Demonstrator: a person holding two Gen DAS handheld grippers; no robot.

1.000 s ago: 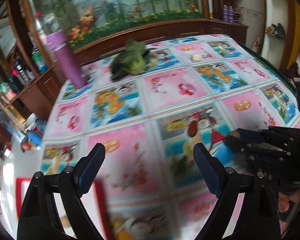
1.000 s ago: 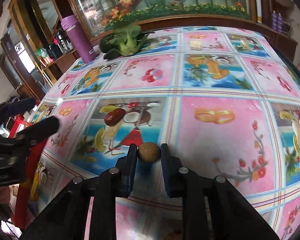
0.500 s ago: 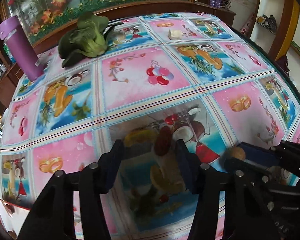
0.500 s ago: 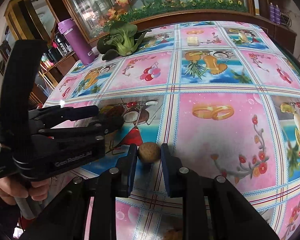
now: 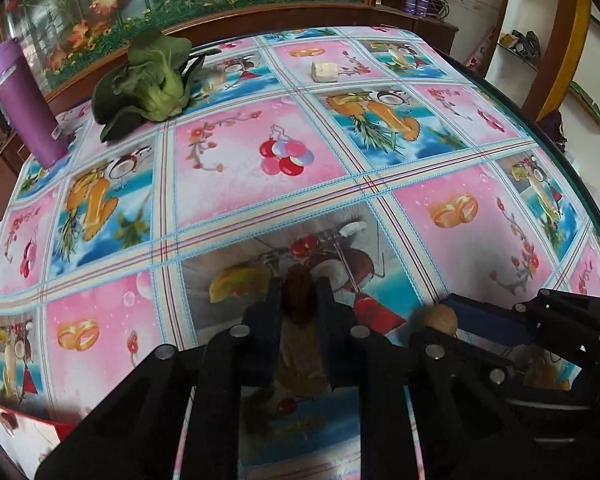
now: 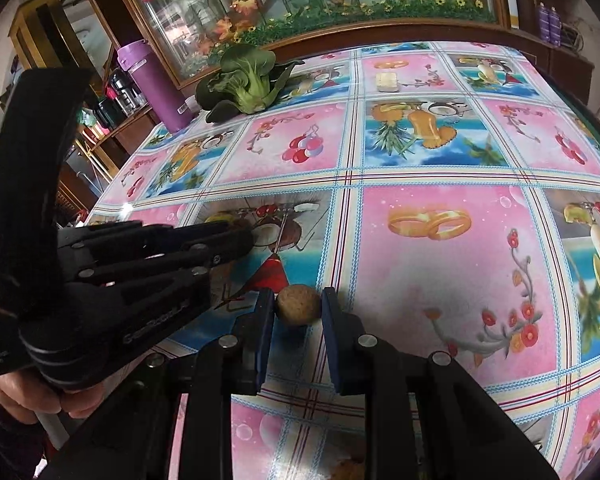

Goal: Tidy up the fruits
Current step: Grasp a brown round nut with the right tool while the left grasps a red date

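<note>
A dark reddish-brown oblong fruit (image 5: 299, 298) lies on the patterned tablecloth, and my left gripper (image 5: 299, 300) is shut on it, a finger against each side. A small round tan fruit (image 6: 298, 305) sits between the blue pads of my right gripper (image 6: 298, 312), which is shut on it. In the left wrist view the tan fruit (image 5: 441, 319) and the right gripper (image 5: 444, 322) show at the lower right. In the right wrist view the left gripper (image 6: 236, 240) reaches in from the left, held by a hand (image 6: 24, 396); the dark fruit is hidden there.
A green leafy vegetable (image 5: 148, 84) and a purple bottle (image 5: 24, 100) stand at the far left of the table. A pale block (image 5: 325, 71) lies at the far centre. A red-edged tray (image 5: 28, 428) shows at the near left corner. The table edge (image 5: 572, 168) curves on the right.
My left gripper swung in from the near left, came down over the dark fruit and shut on it. The right gripper stayed shut on the tan fruit without moving.
</note>
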